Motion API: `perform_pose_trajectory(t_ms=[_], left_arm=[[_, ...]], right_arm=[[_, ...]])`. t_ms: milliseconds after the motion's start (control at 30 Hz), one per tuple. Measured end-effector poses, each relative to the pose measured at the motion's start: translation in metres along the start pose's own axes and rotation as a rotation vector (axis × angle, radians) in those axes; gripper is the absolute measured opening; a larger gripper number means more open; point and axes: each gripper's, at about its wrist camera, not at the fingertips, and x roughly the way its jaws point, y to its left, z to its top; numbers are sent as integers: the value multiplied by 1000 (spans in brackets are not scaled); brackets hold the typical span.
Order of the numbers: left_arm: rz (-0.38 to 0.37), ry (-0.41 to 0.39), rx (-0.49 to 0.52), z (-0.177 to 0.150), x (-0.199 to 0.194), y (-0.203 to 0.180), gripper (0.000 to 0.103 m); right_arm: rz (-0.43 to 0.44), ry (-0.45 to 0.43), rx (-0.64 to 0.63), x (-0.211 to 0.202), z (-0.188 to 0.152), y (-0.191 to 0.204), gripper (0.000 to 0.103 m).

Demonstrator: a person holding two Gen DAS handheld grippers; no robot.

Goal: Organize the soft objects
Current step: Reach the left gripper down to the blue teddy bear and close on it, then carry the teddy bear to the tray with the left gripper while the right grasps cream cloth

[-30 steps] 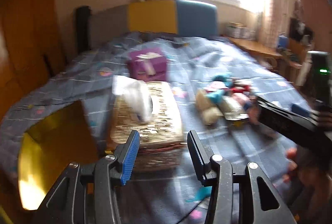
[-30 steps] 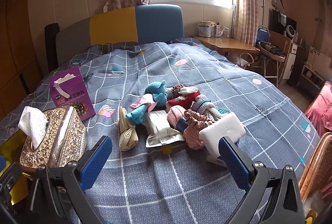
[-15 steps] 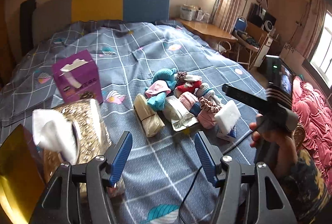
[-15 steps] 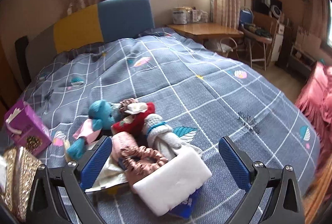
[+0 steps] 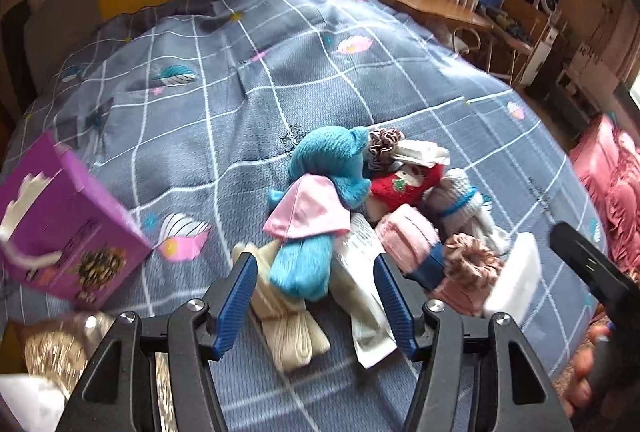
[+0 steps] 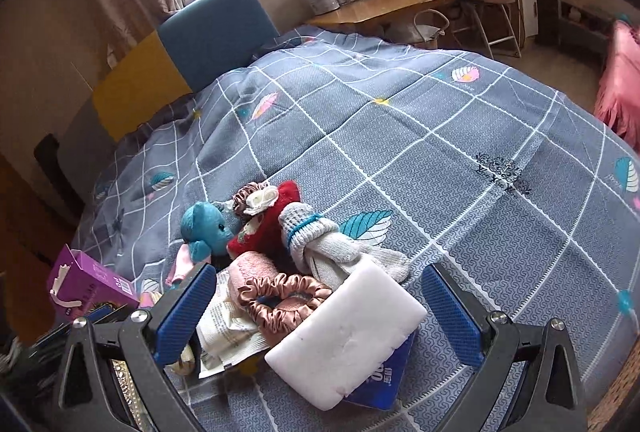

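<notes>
A pile of soft things lies on the grey checked bedspread (image 5: 280, 71): a teal knitted plush (image 5: 320, 191) with a pink cape, a cream fabric roll (image 5: 288, 328), a white packet (image 5: 364, 296), a red sock (image 5: 404, 183) and a pink scrunchie (image 5: 472, 264). My left gripper (image 5: 316, 296) hovers over the near edge of the pile. Its jaws are closing, still wide, around the plush's legs without pressing on them. My right gripper (image 6: 320, 296) stands open above a white sponge block (image 6: 348, 336), the scrunchie (image 6: 280, 296) and grey socks (image 6: 320, 240), gripping nothing.
A purple tissue box (image 5: 60, 228) stands left of the pile, and a gold tissue box (image 5: 52, 348) is blurred at the lower left. A blue pack (image 6: 384, 376) lies under the sponge. A wooden desk (image 6: 380, 7) and chair stand beyond the bed, with pink fabric (image 5: 608, 183) at its right.
My left gripper swung right from above the gold tissue box to the pile, and its jaws spread wider. My right gripper closed in over the sponge and rolled.
</notes>
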Motion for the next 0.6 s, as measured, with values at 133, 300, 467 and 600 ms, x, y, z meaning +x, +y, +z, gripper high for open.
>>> perform_pose_trajectory(t_ms=[133, 300, 467, 600], left_arm=[[19, 15, 36, 20, 28, -5, 61], [16, 25, 87, 40, 54, -15, 61], [57, 66, 123, 50, 80, -21, 61], [28, 108, 87, 49, 90, -8, 32]], right_arm=[[24, 8, 5, 1, 0, 0, 103], [33, 17, -15, 4, -1, 4, 103], [37, 22, -36, 5, -2, 8, 103], [28, 18, -78, 6, -3, 14, 96]])
